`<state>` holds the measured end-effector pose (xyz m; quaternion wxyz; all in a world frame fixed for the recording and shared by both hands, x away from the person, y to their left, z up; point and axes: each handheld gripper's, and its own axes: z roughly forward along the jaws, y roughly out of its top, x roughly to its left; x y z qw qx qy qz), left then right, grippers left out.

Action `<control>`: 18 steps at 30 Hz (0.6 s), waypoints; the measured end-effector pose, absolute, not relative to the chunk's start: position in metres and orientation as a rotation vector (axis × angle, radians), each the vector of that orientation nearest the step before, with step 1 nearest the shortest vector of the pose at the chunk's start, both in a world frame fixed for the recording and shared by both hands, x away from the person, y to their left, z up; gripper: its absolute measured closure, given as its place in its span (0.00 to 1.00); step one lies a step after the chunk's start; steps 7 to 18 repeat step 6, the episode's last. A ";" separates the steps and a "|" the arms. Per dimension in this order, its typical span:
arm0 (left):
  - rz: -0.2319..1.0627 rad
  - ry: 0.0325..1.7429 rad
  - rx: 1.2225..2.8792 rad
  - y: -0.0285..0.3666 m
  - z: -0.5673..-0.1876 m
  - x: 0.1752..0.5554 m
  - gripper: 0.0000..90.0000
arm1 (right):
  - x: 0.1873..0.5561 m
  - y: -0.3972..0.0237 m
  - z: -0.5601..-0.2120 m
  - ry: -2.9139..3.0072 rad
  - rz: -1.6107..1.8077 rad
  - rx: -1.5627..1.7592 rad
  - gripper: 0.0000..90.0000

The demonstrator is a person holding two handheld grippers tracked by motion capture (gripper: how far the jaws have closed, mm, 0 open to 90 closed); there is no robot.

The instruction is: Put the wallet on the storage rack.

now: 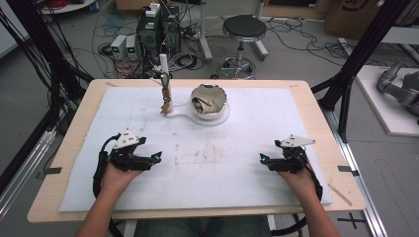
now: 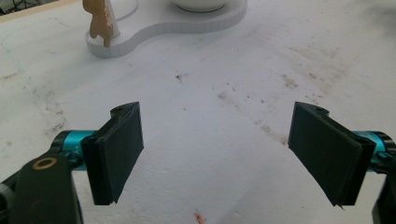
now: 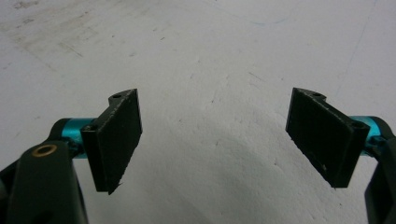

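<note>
A shiny metal bowl [image 1: 209, 100] sits on a white figure-eight base [image 1: 217, 119] at the back middle of the table. On the base's small left lobe stands a white post with a brown holder [image 1: 165, 94]; the holder [image 2: 100, 21] and base [image 2: 187, 23] appear again in the left gripper view. My left gripper [image 1: 157, 158] rests at the front left, open, nothing between its jaws [image 2: 219, 154]. At the front right my right gripper [image 1: 263, 158] is open too, over bare white sheet [image 3: 215, 140].
A stained white foam sheet [image 1: 207, 158] covers the wooden table [image 1: 79, 113]. Beyond the far edge are a black stool [image 1: 243, 29], electronics boxes [image 1: 158, 29] and cables on the floor. A white bench with a grey robot arm [image 1: 398, 89] stands to the right.
</note>
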<state>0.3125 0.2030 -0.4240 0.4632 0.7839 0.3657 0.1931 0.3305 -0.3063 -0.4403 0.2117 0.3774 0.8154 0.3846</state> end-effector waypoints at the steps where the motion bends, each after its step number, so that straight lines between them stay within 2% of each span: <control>1: 0.472 0.897 1.927 0.203 -0.424 0.313 0.20 | 0.331 -0.306 -0.440 2.267 1.066 1.047 0.21; 18: 0.473 0.912 1.930 0.205 -0.425 0.314 0.20 | 0.331 -0.306 -0.441 2.266 1.061 1.051 0.21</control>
